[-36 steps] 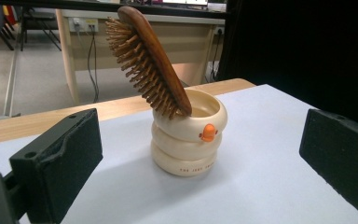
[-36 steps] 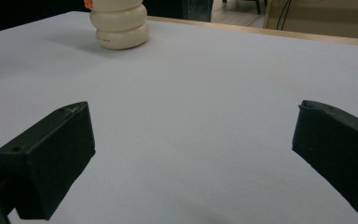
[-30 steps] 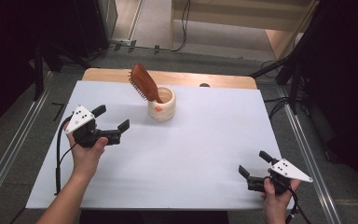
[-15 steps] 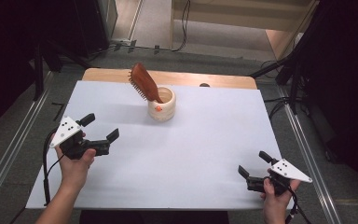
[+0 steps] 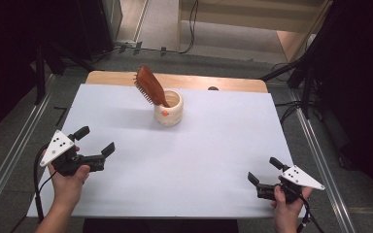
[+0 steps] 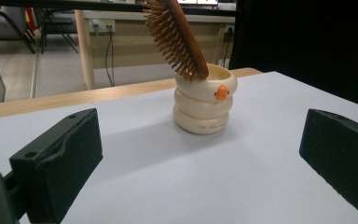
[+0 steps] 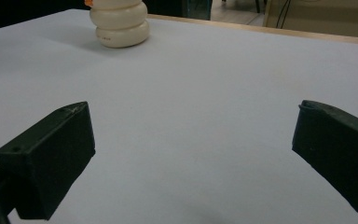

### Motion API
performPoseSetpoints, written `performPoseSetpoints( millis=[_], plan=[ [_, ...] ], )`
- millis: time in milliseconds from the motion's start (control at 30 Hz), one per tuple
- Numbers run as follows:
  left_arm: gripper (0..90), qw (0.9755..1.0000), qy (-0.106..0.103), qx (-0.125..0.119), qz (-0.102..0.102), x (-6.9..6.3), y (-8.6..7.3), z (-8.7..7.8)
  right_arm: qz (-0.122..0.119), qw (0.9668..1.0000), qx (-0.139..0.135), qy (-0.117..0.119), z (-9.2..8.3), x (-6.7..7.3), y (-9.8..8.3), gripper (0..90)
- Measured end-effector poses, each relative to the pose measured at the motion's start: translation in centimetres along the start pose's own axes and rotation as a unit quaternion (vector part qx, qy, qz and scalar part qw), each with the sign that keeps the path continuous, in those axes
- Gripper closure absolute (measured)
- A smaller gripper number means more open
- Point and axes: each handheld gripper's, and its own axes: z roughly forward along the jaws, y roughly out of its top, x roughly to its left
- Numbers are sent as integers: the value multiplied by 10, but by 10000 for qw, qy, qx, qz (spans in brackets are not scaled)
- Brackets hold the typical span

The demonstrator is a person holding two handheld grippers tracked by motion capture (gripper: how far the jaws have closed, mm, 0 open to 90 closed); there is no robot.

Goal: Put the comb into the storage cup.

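Observation:
A cream ribbed cup (image 5: 168, 110) (image 6: 204, 108) (image 7: 120, 23) with a small orange mark stands at the back middle of the white table sheet (image 5: 209, 145). A brown wooden hairbrush (image 5: 150, 86) (image 6: 176, 35) leans in it, head up and tilted to the left. My left gripper (image 5: 95, 140) (image 6: 200, 154) is held at the left side of the table, open and holding nothing, and faces the cup from a distance. Near the front right corner my right gripper (image 5: 264, 171) (image 7: 191, 154) is open with nothing between its jaws.
A strip of bare wooden tabletop (image 5: 194, 81) shows behind the sheet. Metal rails (image 5: 14, 145) run along both sides of the table. Cables (image 5: 190, 29) lie on the floor beyond it.
My left gripper has drawn back from the cup, toward the front left of the table. The right gripper has stayed in place.

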Motion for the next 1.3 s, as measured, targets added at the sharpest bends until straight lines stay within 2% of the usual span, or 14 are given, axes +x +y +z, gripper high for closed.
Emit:
performPoseSetpoints(
  millis=[400,700,1300],
  plan=[
    [0,9999,151,31,17,11,-14,-18,-11,10000,3,8,1,1,0,0],
    [0,9997,245,53,-49,20,-27,-30,20,10000,26,10,2,2,-1,0],
    [0,9991,364,209,-110,37,-49,-45,0,10000,41,-23,2,1,-2,0]
  ],
)
